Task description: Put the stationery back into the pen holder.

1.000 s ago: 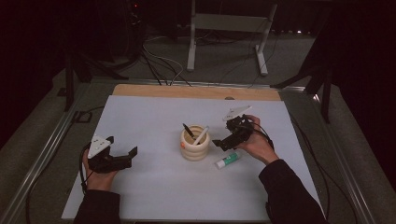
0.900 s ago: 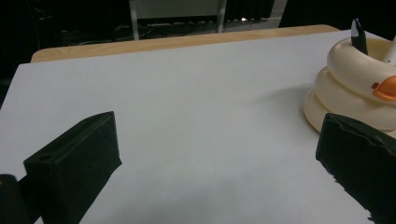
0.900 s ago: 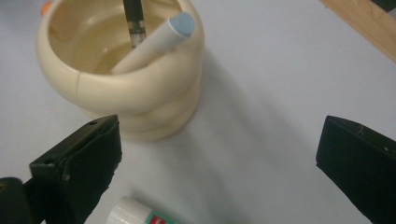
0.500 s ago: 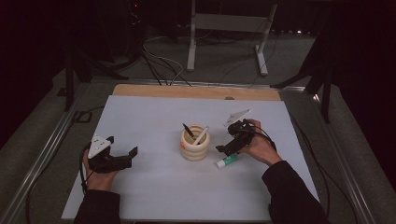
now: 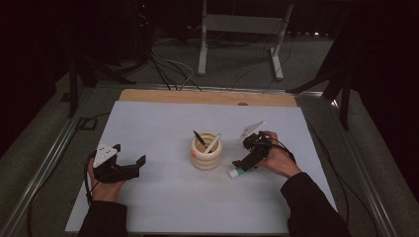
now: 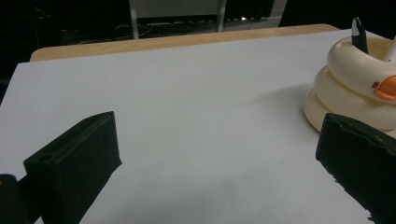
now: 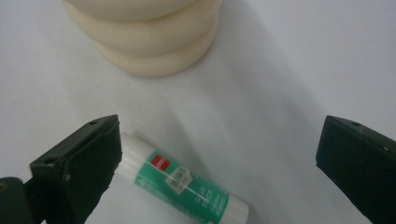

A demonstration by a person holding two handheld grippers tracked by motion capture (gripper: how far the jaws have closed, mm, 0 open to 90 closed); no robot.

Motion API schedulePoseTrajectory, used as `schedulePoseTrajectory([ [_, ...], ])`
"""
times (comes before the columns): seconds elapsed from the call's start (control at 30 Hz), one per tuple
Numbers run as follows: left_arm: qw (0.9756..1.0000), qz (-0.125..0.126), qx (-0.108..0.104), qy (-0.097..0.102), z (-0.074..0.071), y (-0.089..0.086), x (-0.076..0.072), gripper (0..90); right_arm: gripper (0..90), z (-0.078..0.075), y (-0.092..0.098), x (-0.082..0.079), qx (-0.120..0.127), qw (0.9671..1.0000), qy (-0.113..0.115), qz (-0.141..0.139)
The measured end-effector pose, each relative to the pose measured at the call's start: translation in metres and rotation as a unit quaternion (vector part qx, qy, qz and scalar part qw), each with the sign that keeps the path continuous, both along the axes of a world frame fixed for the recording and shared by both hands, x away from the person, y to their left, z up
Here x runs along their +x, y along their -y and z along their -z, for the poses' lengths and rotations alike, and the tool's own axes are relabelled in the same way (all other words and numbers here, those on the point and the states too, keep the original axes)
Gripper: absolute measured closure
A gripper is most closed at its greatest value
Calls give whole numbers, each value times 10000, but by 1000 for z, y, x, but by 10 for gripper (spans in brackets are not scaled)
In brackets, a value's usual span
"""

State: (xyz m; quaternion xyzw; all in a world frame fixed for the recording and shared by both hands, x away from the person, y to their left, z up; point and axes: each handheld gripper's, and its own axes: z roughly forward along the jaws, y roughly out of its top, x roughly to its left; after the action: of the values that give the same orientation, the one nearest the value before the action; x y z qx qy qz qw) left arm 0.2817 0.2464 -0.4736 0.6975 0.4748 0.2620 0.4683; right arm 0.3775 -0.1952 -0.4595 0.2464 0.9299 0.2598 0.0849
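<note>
My right gripper [image 7: 219, 154], jaws spread wide, hovers over the glue stick [image 7: 187, 184], which lies flat on the white table [image 5: 158, 123] beside the cream ringed holder [image 5: 206, 151]. My left gripper [image 6: 219, 168] rests open, well apart.

Dim, dark surroundings; the white table [image 5: 163, 197] is softly lit from above, with slightly blurred close-ups.
</note>
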Motion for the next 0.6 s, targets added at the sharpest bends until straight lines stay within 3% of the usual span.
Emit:
schedulePoseTrajectory([
  [0.2,10000,-4,-3,0,0,0,0,0,13,5,1,-3,-97,9999,-91,-72],
  [0.6,10000,-6,-6,8,0,-1,0,0,45,14,-6,-9,-323,9979,-292,-470],
])
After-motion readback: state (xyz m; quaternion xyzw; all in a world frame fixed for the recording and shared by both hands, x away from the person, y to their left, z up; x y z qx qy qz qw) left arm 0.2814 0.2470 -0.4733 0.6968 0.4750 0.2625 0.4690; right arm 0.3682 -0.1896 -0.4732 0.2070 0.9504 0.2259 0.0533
